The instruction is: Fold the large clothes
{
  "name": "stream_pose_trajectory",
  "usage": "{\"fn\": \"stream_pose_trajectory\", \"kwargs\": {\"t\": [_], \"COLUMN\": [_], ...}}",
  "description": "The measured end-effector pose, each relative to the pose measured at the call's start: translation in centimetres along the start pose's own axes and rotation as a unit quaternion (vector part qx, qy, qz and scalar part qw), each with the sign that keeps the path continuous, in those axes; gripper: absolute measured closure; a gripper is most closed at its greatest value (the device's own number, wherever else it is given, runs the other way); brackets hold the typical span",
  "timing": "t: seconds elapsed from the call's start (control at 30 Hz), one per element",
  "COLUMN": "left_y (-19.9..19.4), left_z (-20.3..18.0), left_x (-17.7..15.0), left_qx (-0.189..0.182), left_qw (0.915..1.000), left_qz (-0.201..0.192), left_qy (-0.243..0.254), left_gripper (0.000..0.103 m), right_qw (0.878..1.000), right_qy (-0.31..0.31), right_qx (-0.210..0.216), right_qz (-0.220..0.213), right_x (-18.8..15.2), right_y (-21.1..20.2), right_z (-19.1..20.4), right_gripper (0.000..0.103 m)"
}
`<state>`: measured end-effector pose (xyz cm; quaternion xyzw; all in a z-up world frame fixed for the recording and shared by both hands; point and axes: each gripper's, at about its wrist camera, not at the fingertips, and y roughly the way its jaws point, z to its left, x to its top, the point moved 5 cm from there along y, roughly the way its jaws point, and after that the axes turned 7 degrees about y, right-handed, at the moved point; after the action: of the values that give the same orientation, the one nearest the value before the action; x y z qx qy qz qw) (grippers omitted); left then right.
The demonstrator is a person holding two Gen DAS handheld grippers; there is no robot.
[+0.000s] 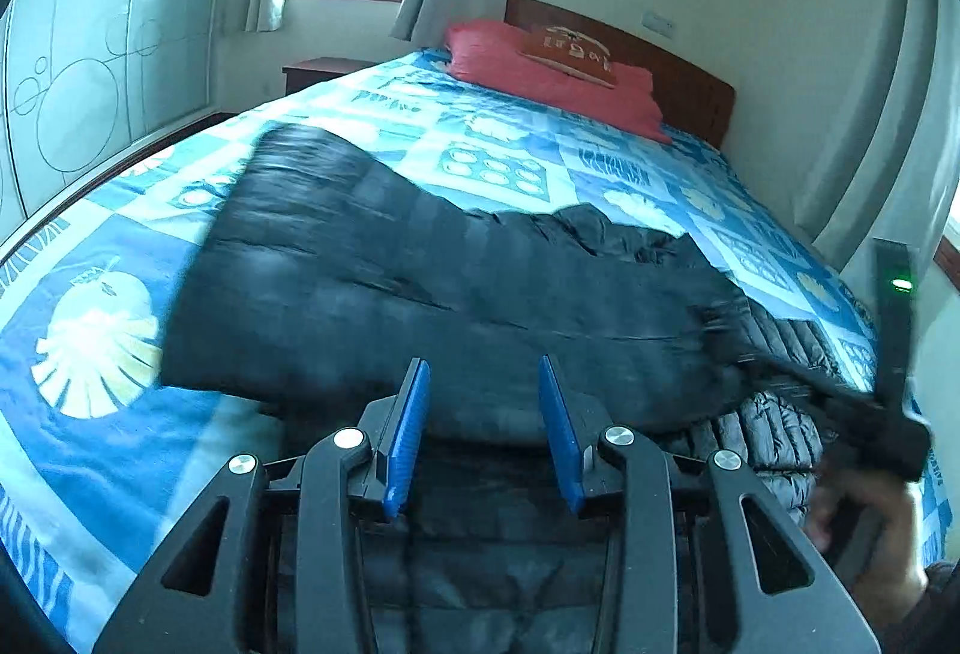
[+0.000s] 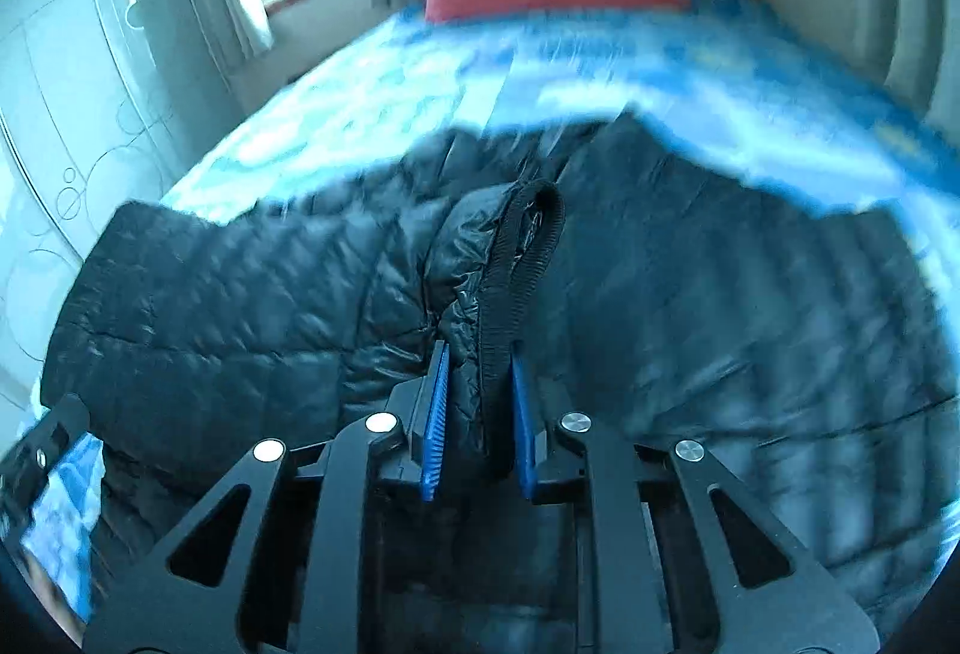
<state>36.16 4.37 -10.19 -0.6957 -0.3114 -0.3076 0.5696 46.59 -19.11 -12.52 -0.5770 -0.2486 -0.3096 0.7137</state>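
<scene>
Blue-padded, the right gripper [image 2: 479, 372] is clamped on the ribbed sleeve cuff [image 2: 528, 258] of the black down jacket [image 1: 420, 264]. Nearby, the left gripper [image 1: 485, 384] hangs apart, empty, over the hem; the jacket's length runs crosswise on the bed [image 1: 510, 162].

My left view sits low at the bed's [image 1: 492, 156] foot, facing the headboard [image 1: 672, 72]. My right view looks likewise, closer over the jacket [image 2: 210, 306]. Both share the pillow [image 1: 540, 72].

Jacket [image 1: 420, 270] spread across bed [image 1: 540, 162] foot; pillow [image 1: 552, 72] behind, against headboard [image 1: 690, 84].
</scene>
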Motion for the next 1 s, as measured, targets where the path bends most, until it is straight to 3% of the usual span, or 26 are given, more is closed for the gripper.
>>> {"fn": "stream_pose_trajectory", "kwargs": {"t": [0.1,0.2,0.3,0.43,0.53,0.73,0.8,0.87,0.93,1.0], "left_y": [-0.5,-0.4,0.5,2.8,4.6,5.8,6.9,8.5,9.9,9.8], "left_z": [1.1,2.1,2.8,3.5,3.7,3.3,3.1,3.4,3.5,3.4], "left_x": [0.4,0.8,0.7,0.2,0.0,1.2,1.3,0.7,0.1,0.2], "left_qx": [-0.015,-0.010,-0.006,0.002,0.018,0.037,0.048,0.061,0.066,0.068], "left_qw": [0.9998,0.9998,0.9997,0.9991,0.9989,0.9988,0.9977,0.9950,0.9921,0.9914], "left_qz": [-0.003,-0.007,-0.002,0.021,0.036,0.029,0.042,0.072,0.097,0.097], "left_qy": [-0.015,-0.013,-0.022,-0.037,-0.023,0.010,0.024,0.033,0.046,0.055], "left_gripper": [0.065,0.064,0.058,0.057,0.057,0.057,0.057,0.057,0.058,0.058], "right_qw": [0.999,0.996,0.993,0.990,0.989,0.990,0.994,0.993,0.993,0.993], "right_qy": [0.009,0.025,0.049,0.070,0.075,0.051,0.034,0.021,0.026,0.032], "right_qx": [-0.036,-0.075,-0.106,-0.119,-0.120,-0.123,-0.105,-0.106,-0.105,-0.102], "right_qz": [-0.034,-0.033,-0.011,0.035,0.031,-0.042,-0.010,0.049,0.050,0.054], "right_x": [1.2,1.7,0.8,-1.3,-1.9,-0.4,-1.1,-2.9,-2.7,-2.2], "right_y": [-3.2,-4.1,-3.6,-1.2,-1.2,-3.2,-1.4,1.6,1.6,1.1], "right_z": [-4.3,-9.2,-14.0,-17.2,-17.4,-14.2,-13.1,-12.9,-12.9,-12.8], "right_gripper": [0.085,0.085,0.085,0.083,0.076,0.063,0.062,0.062,0.062,0.062]}}
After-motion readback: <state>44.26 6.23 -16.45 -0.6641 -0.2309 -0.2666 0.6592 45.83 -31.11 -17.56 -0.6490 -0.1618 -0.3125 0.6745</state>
